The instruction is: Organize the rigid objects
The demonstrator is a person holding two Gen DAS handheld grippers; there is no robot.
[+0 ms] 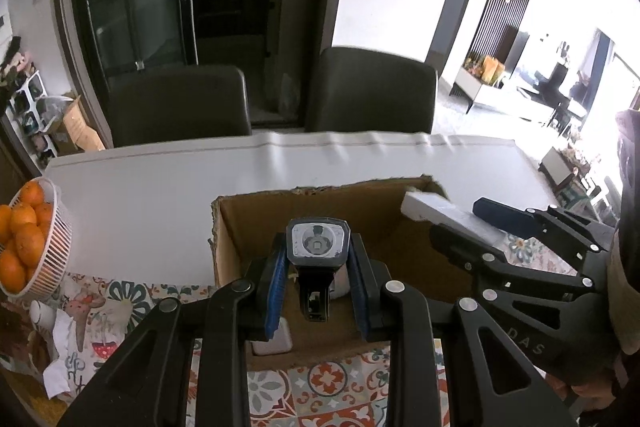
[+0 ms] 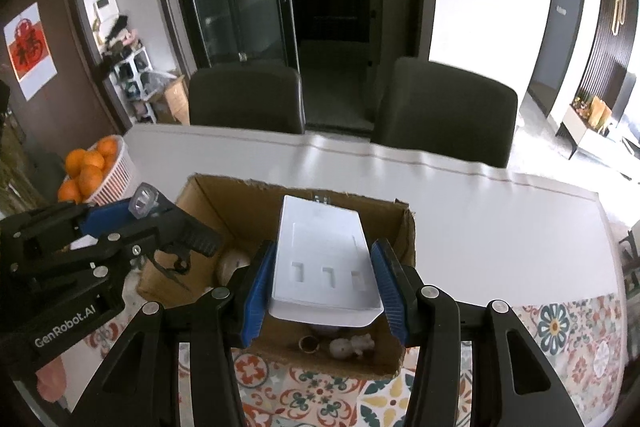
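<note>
From the left wrist camera I see my left gripper (image 1: 318, 267) with its jaws drawn in tight on a small black flashlight (image 1: 318, 249), lens face toward the camera, its handle hanging down between the blue pads (image 1: 276, 291). It hangs above the open cardboard box (image 1: 256, 223), which sits on the tabletop (image 1: 160, 195) where the white cover meets a patterned floral cloth (image 1: 320, 387). A small white block lies in the box's near left corner, just under the left pad. To the right, my right gripper (image 1: 460, 223) reaches in over the box's right wall, carrying a white plastic tray (image 1: 430, 207) whose far end sits near the box's far right corner. At far left stands a white basket (image 1: 56, 251) of oranges (image 1: 24, 239). Two dark chairs (image 1: 180, 103) stand beyond the tabletop.

From the right wrist camera, the right gripper's jaws are clamped narrowly on the white plastic tray (image 2: 326, 263) — blue pads pressing both long sides — and the tray hangs tilted over the cardboard box (image 2: 404, 239). Below its near edge, on the box floor, lie a small brown ring (image 2: 309, 343) and a pale little figurine (image 2: 352, 345); a rounded pale thing shows at the left, partly hidden. The left gripper (image 2: 140, 211) enters from the left over the box's left wall, the flashlight (image 2: 143, 203) in its grip.
</note>
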